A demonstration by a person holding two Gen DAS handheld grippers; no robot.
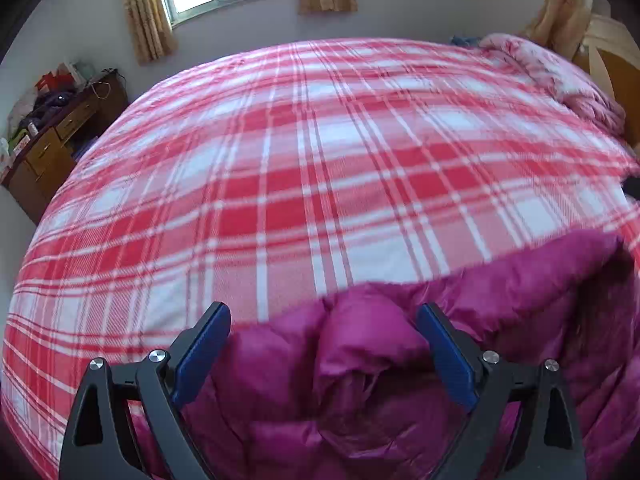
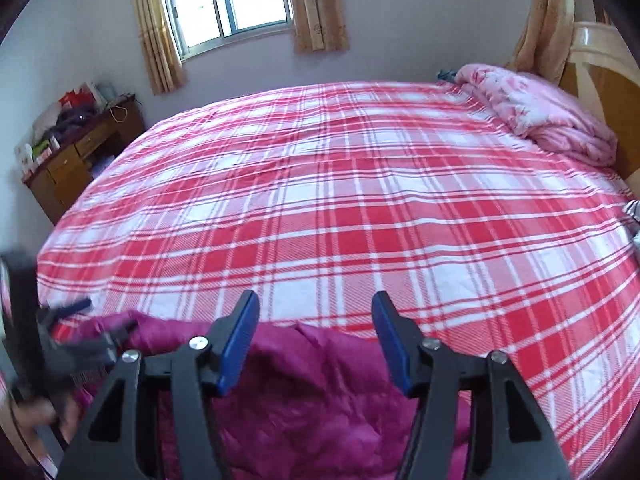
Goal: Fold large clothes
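Note:
A magenta puffy jacket (image 1: 360, 380) lies bunched at the near edge of the bed, which is covered by a red and white plaid sheet (image 1: 320, 160). My left gripper (image 1: 322, 312) is open wide above the jacket, its blue pads clear of the folds between them. In the right wrist view the same jacket (image 2: 320, 380) spreads under my right gripper (image 2: 315, 300), which is open with nothing pressed between its pads. The left gripper (image 2: 80, 320) shows blurred at the far left there, held by a hand over the jacket's left end.
A pink floral quilt (image 2: 540, 116) is heaped at the far right by the wooden headboard (image 2: 600, 80). A cluttered wooden desk (image 2: 76, 160) stands left of the bed. A curtained window (image 2: 224, 0) is behind. The plaid sheet (image 2: 340, 200) stretches flat beyond the jacket.

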